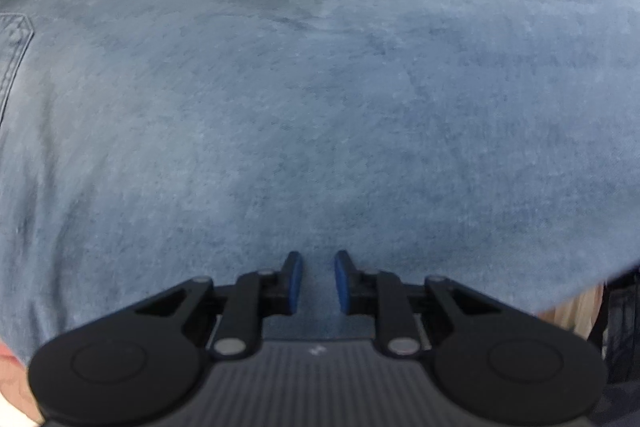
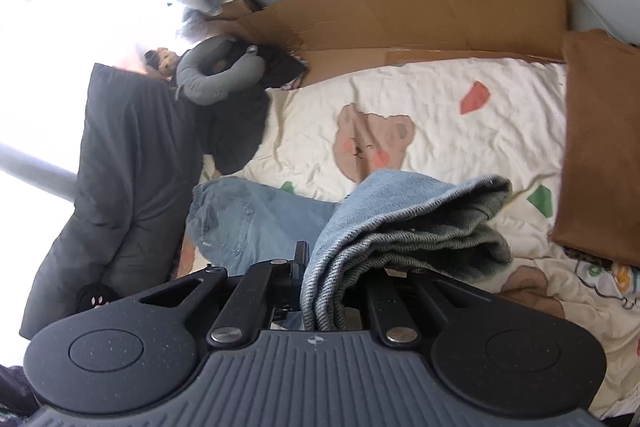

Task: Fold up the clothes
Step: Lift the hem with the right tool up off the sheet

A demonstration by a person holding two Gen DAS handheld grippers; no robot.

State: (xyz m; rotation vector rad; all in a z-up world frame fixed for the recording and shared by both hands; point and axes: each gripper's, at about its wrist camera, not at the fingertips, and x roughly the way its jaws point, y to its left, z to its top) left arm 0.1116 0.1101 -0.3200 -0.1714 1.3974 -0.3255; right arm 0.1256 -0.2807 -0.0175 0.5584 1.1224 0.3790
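Two grippers are in my hands over a bed with a cream bedsheet (image 2: 440, 99) printed with bears. Starting at the left, my left gripper (image 1: 318, 281) points steeply down over the jeans (image 1: 320, 107), which fill nearly the whole left wrist view. Its jaws stand a little apart, the blue pads (image 1: 295, 281) showing a narrow gap with denim below them; I cannot tell whether they touch the cloth. A back pocket (image 1: 16, 55) sits at the far left edge of that view.

Further right, my right gripper (image 2: 324, 291) has its jaws pressed together on a bunched fold of the jeans (image 2: 400, 223), lifted off the sheet, while the rest of the denim trails down to the left, pocket side up. A dark grey coat (image 2: 128, 167) lies left of the jeans, flattened cardboard (image 2: 400, 11) runs along the far side, and a brown cloth (image 2: 600, 147) lies at the right.
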